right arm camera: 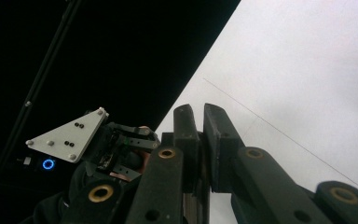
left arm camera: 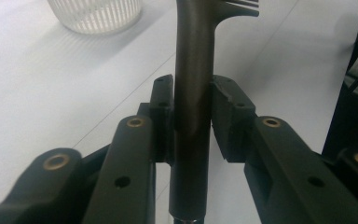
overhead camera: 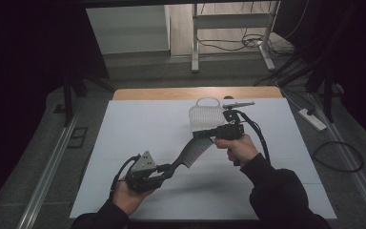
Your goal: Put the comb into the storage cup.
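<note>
comb gripped at both ends over the table, basket waiting behind.

left gripper (overhead camera: 164, 171) is clamped on the comb (overhead camera: 194, 151) handle, seen in the left gripper view pinched between both pads (left arm camera: 162, 122). right gripper (overhead camera: 205, 134) is clenched on the comb's far, toothed end; in the right gripper view its jaws are nearly pressed together w/ a thin edge between them. comb is held off the white table (overhead camera: 138, 129), slanting up from left hand to right. clear ribbed basket (overhead camera: 206, 115) sits just beyond the right gripper, apart from the comb. pickup looks done; handover or drop into the basket judged not yet done, prob. next.
</note>
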{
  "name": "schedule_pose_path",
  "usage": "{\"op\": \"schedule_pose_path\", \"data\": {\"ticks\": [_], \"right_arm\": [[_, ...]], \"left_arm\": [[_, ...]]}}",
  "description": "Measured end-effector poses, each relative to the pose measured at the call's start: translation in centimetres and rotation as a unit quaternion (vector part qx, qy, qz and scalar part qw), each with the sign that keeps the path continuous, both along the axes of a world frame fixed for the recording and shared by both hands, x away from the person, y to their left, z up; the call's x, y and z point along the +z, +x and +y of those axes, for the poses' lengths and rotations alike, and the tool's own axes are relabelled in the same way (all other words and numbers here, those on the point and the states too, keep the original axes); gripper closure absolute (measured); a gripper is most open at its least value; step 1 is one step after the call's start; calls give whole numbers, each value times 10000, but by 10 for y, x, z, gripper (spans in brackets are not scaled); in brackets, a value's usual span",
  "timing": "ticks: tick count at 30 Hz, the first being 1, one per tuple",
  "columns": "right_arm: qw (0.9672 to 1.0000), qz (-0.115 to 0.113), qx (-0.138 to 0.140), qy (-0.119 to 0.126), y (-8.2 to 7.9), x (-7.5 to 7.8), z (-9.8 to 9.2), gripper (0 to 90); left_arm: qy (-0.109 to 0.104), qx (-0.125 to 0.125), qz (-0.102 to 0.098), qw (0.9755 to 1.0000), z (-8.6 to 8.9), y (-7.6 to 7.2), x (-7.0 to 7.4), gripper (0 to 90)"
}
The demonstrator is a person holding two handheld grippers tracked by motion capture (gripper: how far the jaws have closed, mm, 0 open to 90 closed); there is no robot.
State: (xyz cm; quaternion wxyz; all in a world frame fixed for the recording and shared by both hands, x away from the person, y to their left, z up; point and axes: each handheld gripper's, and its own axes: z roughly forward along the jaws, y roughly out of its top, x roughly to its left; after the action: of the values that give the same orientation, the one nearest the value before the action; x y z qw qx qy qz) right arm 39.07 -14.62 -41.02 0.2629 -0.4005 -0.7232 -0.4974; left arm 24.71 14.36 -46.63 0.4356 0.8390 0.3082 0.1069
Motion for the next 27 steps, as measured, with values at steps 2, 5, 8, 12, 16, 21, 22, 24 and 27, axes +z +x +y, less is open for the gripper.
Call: {"op": "schedule_pose_path", "data": {"ticks": [2, 5, 8, 12, 16, 21, 22, 24, 27], "right_arm": [[10000, -53, -32, -14, -1, 1, 0, 842], [9999, -87, -71, -60, 0, 1, -2, 842], [9998, -107, -134, -63, 1, 2, -4, 842], [9997, -129, -215, -52, 2, 3, -6, 842], [9994, -147, -312, -47, 4, 5, -11, 842], [9988, -179, -459, -26, 7, 8, -18, 842], [9987, -190, -480, -20, 7, 9, -20, 842], [9983, -200, -546, 2, 9, 9, -22, 842], [9978, -214, -635, 18, 11, 11, -25, 842]], "left_arm": [[-71, 66, -4, 10000, 2, 1, 1, 639], [-193, 153, 28, 9997, 5, 1, 2, 555], [-204, 185, 59, 9996, 6, 2, 2, 480], [-201, 236, 102, 9995, 7, 2, 2, 369], [-303, 347, 115, 9989, 12, 2, 4, 266], [-272, 546, 258, 9978, 17, 3, 4, 106], [-218, 576, 289, 9977, 18, 3, 4, 83], [-128, 601, 311, 9976, 19, 2, 4, 64], [-146, 682, 340, 9970, 23, 1, 5, 48]]}}
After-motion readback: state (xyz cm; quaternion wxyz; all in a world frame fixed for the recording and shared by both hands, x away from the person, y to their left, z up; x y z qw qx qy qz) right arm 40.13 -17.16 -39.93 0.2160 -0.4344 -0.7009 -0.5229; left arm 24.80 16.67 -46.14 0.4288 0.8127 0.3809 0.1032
